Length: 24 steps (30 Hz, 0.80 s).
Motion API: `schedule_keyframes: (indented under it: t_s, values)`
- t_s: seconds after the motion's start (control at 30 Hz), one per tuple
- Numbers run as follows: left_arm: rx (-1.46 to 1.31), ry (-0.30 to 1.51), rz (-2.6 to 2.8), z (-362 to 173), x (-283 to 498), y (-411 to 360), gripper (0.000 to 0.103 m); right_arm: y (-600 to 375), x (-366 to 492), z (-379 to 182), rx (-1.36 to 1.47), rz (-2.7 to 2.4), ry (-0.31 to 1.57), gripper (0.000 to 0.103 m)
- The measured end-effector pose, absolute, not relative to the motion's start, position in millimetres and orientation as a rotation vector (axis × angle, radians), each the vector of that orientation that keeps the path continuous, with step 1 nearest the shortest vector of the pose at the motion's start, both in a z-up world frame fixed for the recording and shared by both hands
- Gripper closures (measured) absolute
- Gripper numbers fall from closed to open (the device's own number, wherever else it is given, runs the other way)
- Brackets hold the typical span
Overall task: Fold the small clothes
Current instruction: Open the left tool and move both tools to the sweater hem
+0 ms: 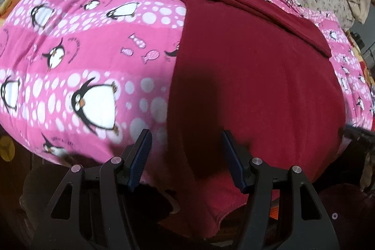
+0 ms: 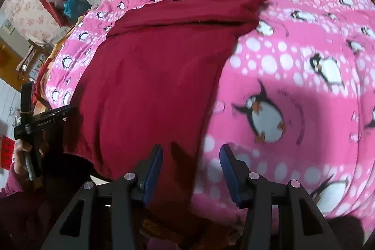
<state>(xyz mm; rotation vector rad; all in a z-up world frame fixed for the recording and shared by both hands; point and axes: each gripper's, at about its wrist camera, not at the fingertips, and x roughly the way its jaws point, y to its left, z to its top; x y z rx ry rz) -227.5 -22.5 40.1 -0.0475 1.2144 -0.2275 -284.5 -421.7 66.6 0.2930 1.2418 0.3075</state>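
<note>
left gripper (image 1: 186, 136): jaws apart, empty, above red garment (image 1: 246, 76) | right gripper (image 2: 191, 151): apart, empty, over its edge

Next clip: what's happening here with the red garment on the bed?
A person is holding a hand-held gripper in each hand above a dark red garment that lies spread on a pink penguin blanket. A flap is already folded across its far end. The left hand-held gripper hangs over the garment's near left edge, the right hand-held gripper over its near right edge. Both have their jaws apart with no cloth pinched, so neither holds the garment yet.
</note>
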Motion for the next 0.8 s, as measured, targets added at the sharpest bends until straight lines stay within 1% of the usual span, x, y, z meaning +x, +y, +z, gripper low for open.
schedule_keyframes:
  t_s: [0.3,0.57,0.63,0.8]
  values:
    - [-0.061,1.287,-0.239,22.1,-247.6,-13.7,0.042,-413.5,-302.4,50.5,0.364,0.370,1.285,0.043]
    - [-0.056,1.264,-0.213,24.2,-243.7,-6.6,0.042,-388.0,-302.9,46.1,0.337,0.446,1.315,0.039]
    - [-0.029,1.288,-0.226,20.2,-243.4,-7.4,0.042,-383.8,-305.0,44.4,0.320,0.457,1.321,0.038]
    - [-0.010,1.345,-0.296,10.0,-251.8,-19.1,0.042,-380.9,-307.1,39.8,0.325,0.483,1.350,0.037]
